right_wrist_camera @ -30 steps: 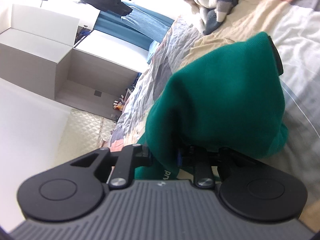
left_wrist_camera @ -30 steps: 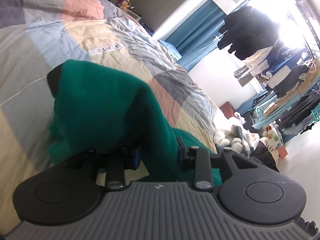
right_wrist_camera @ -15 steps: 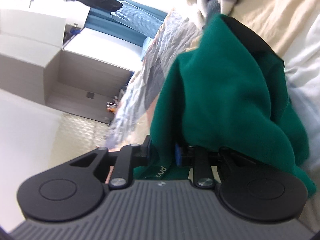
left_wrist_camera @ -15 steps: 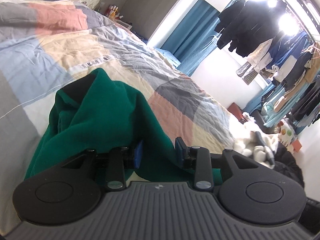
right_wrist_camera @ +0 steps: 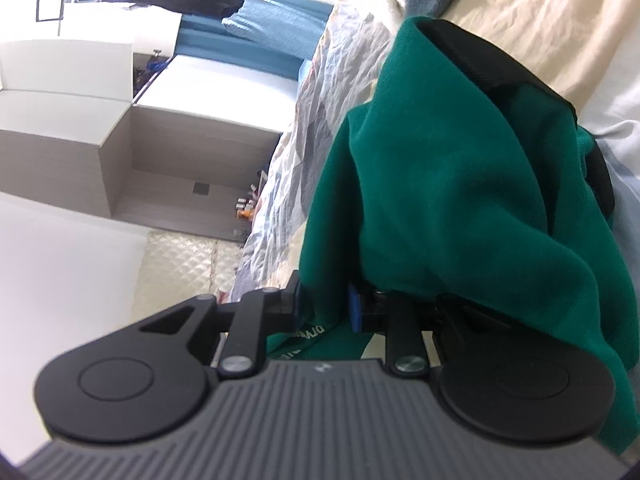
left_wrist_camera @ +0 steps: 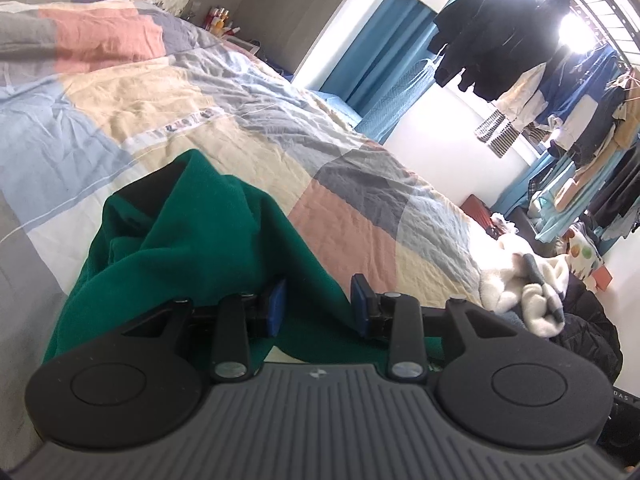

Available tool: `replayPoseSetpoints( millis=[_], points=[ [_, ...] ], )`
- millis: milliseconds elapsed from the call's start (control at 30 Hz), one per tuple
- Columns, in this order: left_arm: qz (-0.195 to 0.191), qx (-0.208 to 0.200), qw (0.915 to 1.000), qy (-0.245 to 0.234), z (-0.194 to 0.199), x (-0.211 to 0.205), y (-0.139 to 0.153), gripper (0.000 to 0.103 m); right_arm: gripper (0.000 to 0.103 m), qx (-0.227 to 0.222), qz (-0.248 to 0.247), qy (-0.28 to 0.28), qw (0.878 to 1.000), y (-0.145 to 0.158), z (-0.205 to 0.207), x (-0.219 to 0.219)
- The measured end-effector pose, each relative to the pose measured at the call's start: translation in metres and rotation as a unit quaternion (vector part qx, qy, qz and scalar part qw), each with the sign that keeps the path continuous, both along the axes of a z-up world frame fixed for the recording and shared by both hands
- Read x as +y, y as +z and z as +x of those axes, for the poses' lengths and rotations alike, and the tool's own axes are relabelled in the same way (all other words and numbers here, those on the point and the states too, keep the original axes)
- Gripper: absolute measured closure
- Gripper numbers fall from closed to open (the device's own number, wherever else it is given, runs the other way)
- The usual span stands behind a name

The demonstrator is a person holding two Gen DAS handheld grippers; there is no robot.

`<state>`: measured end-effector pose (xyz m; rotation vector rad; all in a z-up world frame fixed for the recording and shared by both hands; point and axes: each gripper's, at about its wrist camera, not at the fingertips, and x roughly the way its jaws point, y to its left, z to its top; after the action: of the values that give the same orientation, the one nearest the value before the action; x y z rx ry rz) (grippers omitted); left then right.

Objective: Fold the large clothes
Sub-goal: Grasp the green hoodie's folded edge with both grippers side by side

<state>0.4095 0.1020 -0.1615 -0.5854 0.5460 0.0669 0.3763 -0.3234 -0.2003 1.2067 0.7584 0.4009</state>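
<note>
left gripper (left_wrist_camera: 317,306) jaws parted, cloth between | right gripper (right_wrist_camera: 325,303) jaws pinching green sweatshirt (right_wrist_camera: 440,184) | risk: left edge slips (loose hold), fold skews on bed (left_wrist_camera: 248,92)

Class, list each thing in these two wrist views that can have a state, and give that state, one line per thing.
Green garment: bunched and draped, part lifted off the bed, not folded flat.
Left tongs: jaws apart, green cloth between them.
Right tongs: narrow gap, green cloth between; grip unclear.
Patchwork quilt: spread over the bed, wrinkled.
Blue curtain: drawn aside.
</note>
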Motion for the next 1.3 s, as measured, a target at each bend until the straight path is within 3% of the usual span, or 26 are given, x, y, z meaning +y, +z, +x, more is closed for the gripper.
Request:
replayPoseSetpoints(
  millis=[100, 167, 267, 333, 400, 467, 600, 800, 933, 1067, 1167, 1300],
  points=[
    [0.0, -0.003, 0.9998, -0.021, -0.005, -0.005, 0.01, 0.038, 0.077, 0.001, 0.007, -0.002, 1.0, 0.004, -0.007, -0.002],
    [0.0, -0.007, 0.9994, -0.035, -0.009, -0.009, 0.017, 0.029, 0.073, -0.006, -0.014, 0.001, 1.0, 0.012, -0.012, 0.0],
    [0.0, -0.013, 0.9985, -0.053, -0.016, -0.012, 0.024, 0.019, 0.046, -0.03, -0.049, -0.003, 0.998, 0.028, -0.023, 0.004],
    [0.011, -0.016, 0.9977, -0.064, -0.02, -0.016, 0.029, 0.018, 0.023, -0.053, -0.081, -0.001, 0.995, 0.041, -0.032, 0.008],
    [0.029, -0.023, 0.9962, -0.078, -0.026, -0.021, 0.034, 0.017, 0.016, -0.078, -0.143, 0.006, 0.987, 0.058, -0.039, 0.016],
    [0.051, -0.027, 0.9945, -0.087, -0.029, -0.025, 0.038, 0.014, 0.016, -0.108, -0.223, 0.012, 0.969, 0.074, -0.047, 0.027],
    [0.082, -0.029, 0.9922, -0.09, -0.029, -0.03, 0.039, 0.009, 0.016, -0.171, -0.349, 0.012, 0.921, 0.091, -0.06, 0.049],
    [0.165, 0.001, 0.9843, -0.062, -0.017, -0.037, 0.025, 0.009, 0.017, -0.196, -0.443, 0.01, 0.875, 0.076, -0.049, 0.058],
    [0.192, 0.012, 0.9791, -0.066, -0.009, -0.04, 0.017, 0.007, 0.017, -0.198, -0.498, 0.03, 0.844, 0.068, -0.04, 0.067],
    [0.212, 0.021, 0.974, -0.076, 0.002, -0.043, 0.004, 0.003, 0.017, -0.184, -0.507, 0.044, 0.841, 0.062, -0.029, 0.071],
    [0.196, 0.029, 0.9772, -0.077, 0.012, -0.036, -0.003, 0.002, 0.017, -0.179, -0.513, 0.054, 0.838, 0.056, -0.017, 0.073],
    [0.173, 0.043, 0.9805, -0.084, 0.026, -0.025, -0.012, 0.001, 0.017, -0.161, -0.506, 0.054, 0.846, 0.047, 0.004, 0.072]
  ],
)
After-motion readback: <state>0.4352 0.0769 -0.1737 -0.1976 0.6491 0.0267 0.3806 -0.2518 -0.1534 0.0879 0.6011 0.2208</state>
